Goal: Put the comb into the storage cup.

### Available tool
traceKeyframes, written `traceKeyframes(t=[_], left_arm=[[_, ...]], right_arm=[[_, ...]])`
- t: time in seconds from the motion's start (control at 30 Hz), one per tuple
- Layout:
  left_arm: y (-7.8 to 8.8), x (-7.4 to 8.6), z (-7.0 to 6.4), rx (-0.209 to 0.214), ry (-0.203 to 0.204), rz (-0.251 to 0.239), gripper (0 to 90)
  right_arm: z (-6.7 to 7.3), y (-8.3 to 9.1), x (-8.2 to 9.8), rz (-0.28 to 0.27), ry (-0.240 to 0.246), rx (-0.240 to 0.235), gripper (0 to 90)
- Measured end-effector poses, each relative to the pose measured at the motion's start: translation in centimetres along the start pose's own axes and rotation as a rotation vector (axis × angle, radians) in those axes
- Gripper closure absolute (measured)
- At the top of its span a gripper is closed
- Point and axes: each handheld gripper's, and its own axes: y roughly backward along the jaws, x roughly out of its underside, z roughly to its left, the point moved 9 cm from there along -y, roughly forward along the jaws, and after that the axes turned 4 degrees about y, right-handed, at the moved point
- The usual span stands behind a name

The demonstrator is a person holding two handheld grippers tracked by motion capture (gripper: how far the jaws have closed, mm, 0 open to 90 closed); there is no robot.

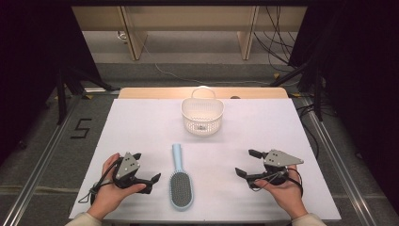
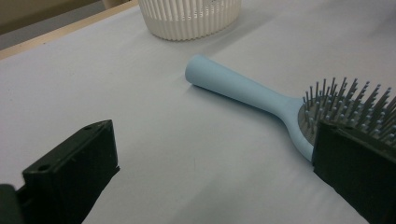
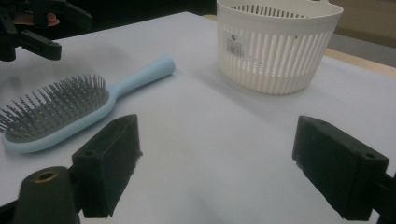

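I am resting both hands near the table's front edge, so I judge nothing has begun. The light blue plastic hairbrush with grey bristles is lying between them, handle pointing to the white slatted plastic basket farther back. Probably I must grasp its handle next. My left gripper and right gripper are standing wide open, holding and touching nothing.

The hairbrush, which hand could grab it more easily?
Probably left. The left gripper sits open right beside the hairbrush. The right gripper, also open, is farther off, with bare table between it and the brush.
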Motion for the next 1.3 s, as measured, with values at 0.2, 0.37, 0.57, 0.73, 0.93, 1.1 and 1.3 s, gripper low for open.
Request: traceKeyframes(t=[0.2,0.37,0.57,0.73,0.93,1.1,1.3], left_arm=[[0.0,-1.9,0.1,0.011,0.034,-0.049,20.4],[-1.2,-4.7,-0.8,0.048,0.007,-0.052,52.6],[-6.1,-6.8,-2.3,0.119,0.028,0.077,89.6],[-9.9,-6.0,-3.2,0.107,-0.036,0.236,89.7],[-12.0,-4.9,-3.6,0.096,-0.103,0.352,89.8],[-12.7,-4.2,-3.9,0.099,-0.125,0.402,89.7],[-12.7,-3.6,-3.6,0.088,-0.139,0.439,89.8]], right_arm=[[0.1,-0.1,0.0,-0.002,-0.003,0.005,16.1],[0.0,-0.2,0.0,0.004,-0.009,0.01,16.1],[-0.4,-0.1,0.2,0.0,-0.021,0.019,16.0],[-0.4,0.0,0.2,-0.002,-0.026,0.014,16.0],[-0.2,-0.1,0.2,0.002,-0.02,0.008,15.9],[-0.3,-0.2,0.3,0.008,-0.021,0.009,15.9],[-0.3,-0.2,0.4,0.01,-0.023,0.005,15.9]])
